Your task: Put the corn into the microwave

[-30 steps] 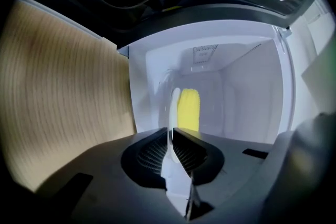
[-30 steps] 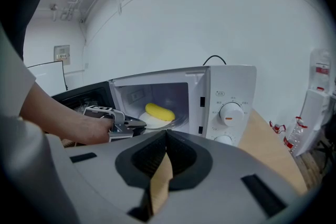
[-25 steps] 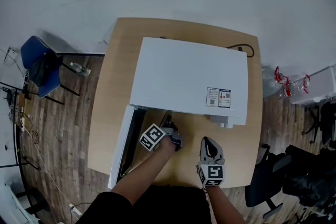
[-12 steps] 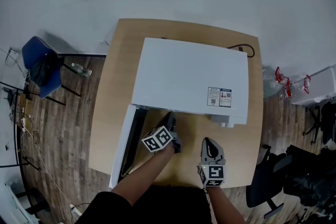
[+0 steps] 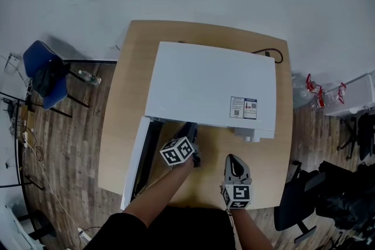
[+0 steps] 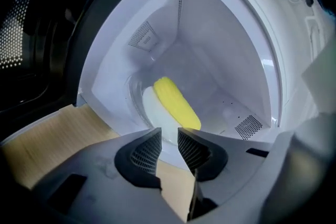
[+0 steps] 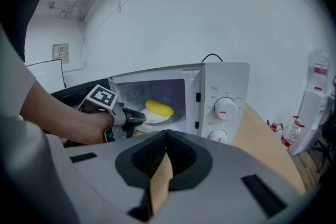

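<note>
Left gripper has rolled and its jaws just opened, empty. Corn lies in the microwave, seemingly on a plate. Right gripper is closed.

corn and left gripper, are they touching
Apart. Left gripper view: the corn lies on a plate in the microwave, clear of the left gripper, whose jaws have just been opening, nothing between them.

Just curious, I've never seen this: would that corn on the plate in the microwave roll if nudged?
Probably: the corn looks rounded and smooth, so a sideways nudge could roll it across the white plate. It seems stiff, holding a straight shape.
</note>
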